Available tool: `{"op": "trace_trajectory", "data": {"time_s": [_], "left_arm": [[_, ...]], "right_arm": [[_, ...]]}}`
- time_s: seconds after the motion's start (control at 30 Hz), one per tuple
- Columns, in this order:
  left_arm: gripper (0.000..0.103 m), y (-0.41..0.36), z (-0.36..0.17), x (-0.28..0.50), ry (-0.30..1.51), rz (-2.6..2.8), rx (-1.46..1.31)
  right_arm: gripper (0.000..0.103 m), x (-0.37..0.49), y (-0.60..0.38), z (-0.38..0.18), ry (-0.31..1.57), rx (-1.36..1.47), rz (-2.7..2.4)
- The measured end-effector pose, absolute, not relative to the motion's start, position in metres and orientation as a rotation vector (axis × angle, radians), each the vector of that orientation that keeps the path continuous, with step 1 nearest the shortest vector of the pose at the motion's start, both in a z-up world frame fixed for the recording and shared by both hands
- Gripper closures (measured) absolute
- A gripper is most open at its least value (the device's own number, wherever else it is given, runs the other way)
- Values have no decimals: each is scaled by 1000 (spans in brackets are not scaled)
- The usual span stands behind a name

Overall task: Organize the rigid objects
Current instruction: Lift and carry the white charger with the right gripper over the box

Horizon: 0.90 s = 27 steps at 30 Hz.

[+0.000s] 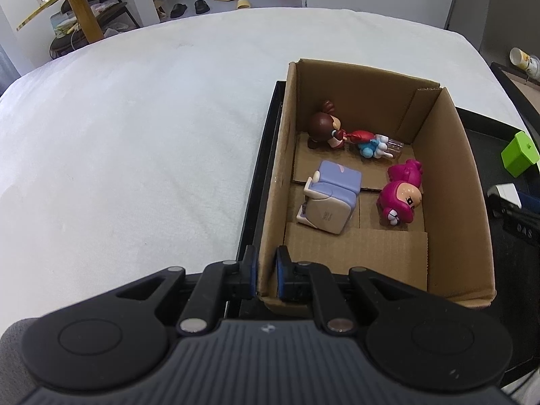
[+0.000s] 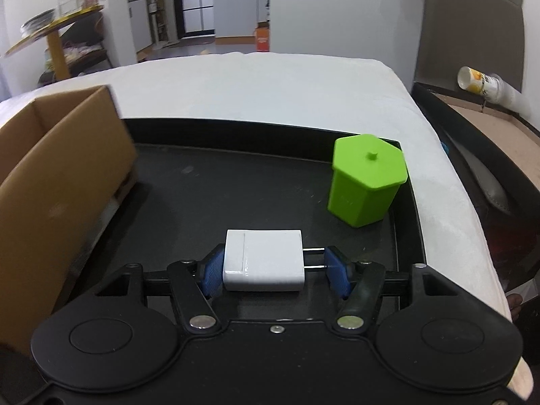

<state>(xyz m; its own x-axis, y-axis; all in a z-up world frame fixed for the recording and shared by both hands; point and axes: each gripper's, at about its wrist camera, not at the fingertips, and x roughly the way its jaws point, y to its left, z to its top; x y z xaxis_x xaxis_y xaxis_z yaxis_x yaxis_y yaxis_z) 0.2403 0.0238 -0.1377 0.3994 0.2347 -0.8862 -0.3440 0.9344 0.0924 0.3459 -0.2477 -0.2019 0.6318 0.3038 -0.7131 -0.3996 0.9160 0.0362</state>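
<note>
Left claw [image 1: 265, 275] pinched on near-left wall of cardboard box [image 1: 452, 182]. Inside box: lilac-and-white toy [image 1: 329, 199] left, brown-haired figurine [image 1: 325, 128] at far wall, magenta figurine [image 1: 401, 195] right; all hard glossy plastic.

Right of box, on black tray [image 2: 202, 189]: white charger plug [image 2: 263, 263], smooth rounded block, likely light, rigid, slippery. Right claw [image 2: 273, 271] brackets it, left pad against body, right pad at prong tips; grip on flat sides safer. Further right: green hexagonal lidded container [image 2: 366, 182], matte.
</note>
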Motion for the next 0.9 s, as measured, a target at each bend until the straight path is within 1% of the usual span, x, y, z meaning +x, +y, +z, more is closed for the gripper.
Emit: {"op": "trace_trajectory", "data": {"time_s": [0.47,0.9], "left_arm": [[93,26,-137,241,1101,358,-119],[93,28,-137,239,1087,341,-130]], "right_arm": [[43,315,-238,-158,797,-145,409],[43,304,-212,-106,738,-202,443]]}}
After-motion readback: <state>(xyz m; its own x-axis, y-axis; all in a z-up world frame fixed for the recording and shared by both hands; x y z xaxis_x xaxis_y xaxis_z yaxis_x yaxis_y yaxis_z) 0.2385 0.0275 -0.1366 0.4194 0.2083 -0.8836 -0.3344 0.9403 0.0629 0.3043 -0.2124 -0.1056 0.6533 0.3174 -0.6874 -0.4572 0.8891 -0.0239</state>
